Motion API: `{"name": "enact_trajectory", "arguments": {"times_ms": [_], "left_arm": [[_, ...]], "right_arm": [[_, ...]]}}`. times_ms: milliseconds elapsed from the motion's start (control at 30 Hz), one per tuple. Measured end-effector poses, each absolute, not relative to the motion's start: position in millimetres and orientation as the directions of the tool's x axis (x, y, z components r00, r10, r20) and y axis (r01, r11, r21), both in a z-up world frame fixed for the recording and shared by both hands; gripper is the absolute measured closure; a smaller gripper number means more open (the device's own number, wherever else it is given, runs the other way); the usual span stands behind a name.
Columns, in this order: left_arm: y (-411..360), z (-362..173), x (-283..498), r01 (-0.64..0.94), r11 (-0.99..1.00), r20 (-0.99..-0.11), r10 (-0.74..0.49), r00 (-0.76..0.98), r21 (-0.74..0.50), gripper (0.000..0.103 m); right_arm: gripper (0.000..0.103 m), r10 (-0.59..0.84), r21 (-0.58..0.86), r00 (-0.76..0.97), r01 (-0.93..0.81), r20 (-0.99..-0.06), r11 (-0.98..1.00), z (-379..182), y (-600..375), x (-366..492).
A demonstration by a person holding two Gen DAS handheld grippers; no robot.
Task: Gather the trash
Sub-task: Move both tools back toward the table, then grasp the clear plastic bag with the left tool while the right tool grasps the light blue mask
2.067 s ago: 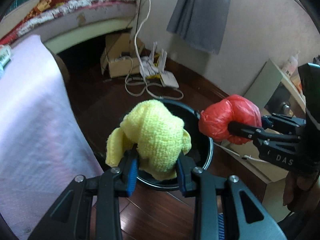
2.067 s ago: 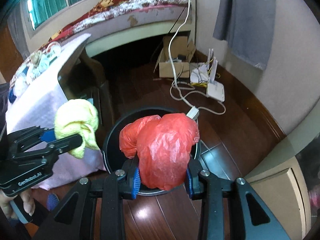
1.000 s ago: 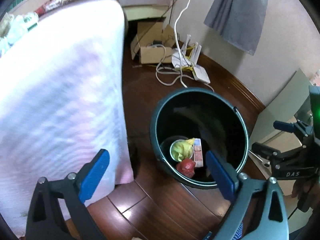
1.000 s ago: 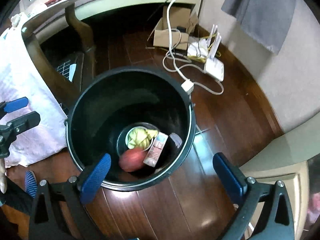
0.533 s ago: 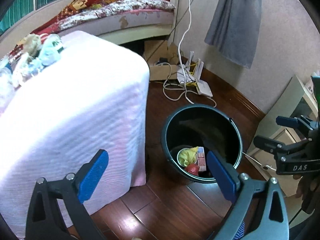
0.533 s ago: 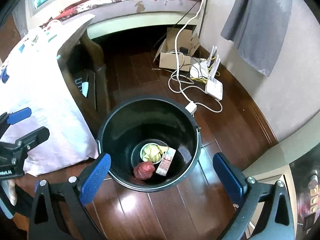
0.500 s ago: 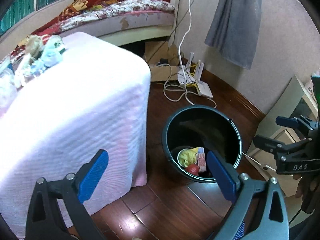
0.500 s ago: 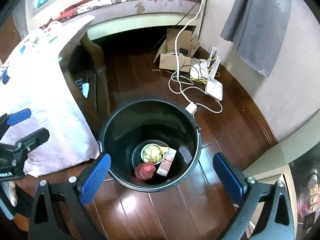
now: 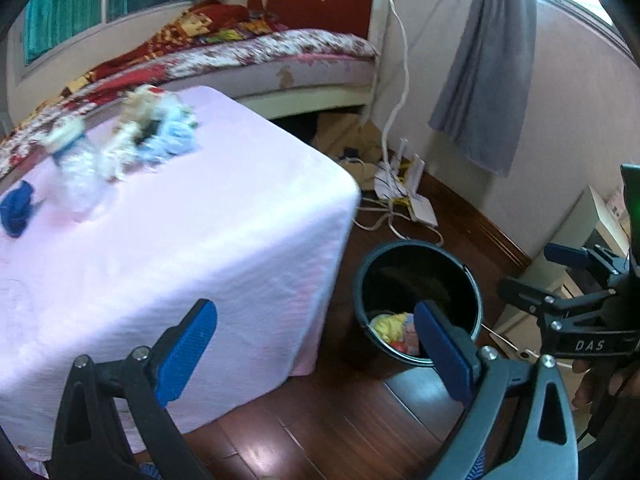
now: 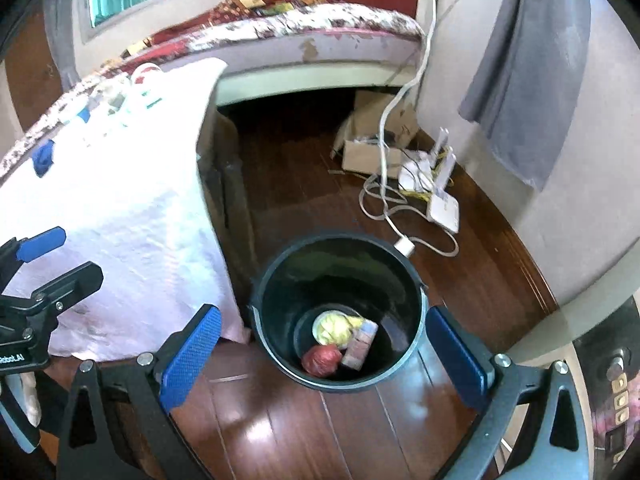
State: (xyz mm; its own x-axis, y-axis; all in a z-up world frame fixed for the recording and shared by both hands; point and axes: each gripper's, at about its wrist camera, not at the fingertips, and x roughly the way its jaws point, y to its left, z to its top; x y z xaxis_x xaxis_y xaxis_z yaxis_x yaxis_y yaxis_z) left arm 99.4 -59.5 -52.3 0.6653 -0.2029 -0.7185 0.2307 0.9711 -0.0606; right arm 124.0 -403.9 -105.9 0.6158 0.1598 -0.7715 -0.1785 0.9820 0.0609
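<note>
Basically between drops: left gripper (image 9: 316,344) and right gripper (image 10: 324,352) both spread wide, empty. Bin (image 10: 416,300) holds yellow cloth (image 10: 332,328) and red bag (image 10: 322,361). Next, I'd say: fetch scraps (image 9: 152,136) from table (image 9: 220,216).

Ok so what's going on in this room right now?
A person is collecting trash with two handheld grippers. Both the left gripper and the right gripper are open and empty. The black bin on the floor holds a yellow cloth, a red bag and a small box. More bits, including a blue scrap, lie on the pink-covered table.
</note>
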Motion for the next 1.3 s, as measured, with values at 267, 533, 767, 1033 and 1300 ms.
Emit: {"name": "enact_trajectory", "arguments": {"times_ms": [267, 533, 767, 1033, 1300], "left_arm": [[14.4, -29.8, 99.6, 0.105, 0.993, -0.668, -0.112, 0.735, -0.051, 0.004], [93.8, -20.5, 112.4, -0.058, 0.997, -0.637, 0.009, 0.771, -0.056, 0.005], [127.3, -22.9, 139.1, -0.097, 0.993, -0.635, 0.032, 0.772, -0.068, 0.014], [138.1, -32.9, 180.7, -0.094, 0.993, -0.643, 0.029, 0.765, -0.066, 0.018], [141.2, -41.5, 230.0, -0.079, 0.994, -0.673, 0.012, 0.739, -0.069, 0.022]], "right_arm": [[0.000, 0.215, 0.056, 0.687, -0.246, -0.694, 0.968, -64.9, -344.7, 135.8], [0.000, 0.285, 0.084, 0.684, -0.312, -0.672, 0.946, -47.1, -277.2, 165.8], [0.000, 0.341, 0.070, 0.674, -0.396, -0.655, 0.916, -41.3, -215.3, 192.6], [0.000, 0.351, 0.050, 0.654, -0.432, -0.670, 0.901, -48.1, -179.9, 239.4], [0.000, 0.350, 0.038, 0.632, -0.451, -0.691, 0.892, -60.3, -167.0, 284.2]]}}
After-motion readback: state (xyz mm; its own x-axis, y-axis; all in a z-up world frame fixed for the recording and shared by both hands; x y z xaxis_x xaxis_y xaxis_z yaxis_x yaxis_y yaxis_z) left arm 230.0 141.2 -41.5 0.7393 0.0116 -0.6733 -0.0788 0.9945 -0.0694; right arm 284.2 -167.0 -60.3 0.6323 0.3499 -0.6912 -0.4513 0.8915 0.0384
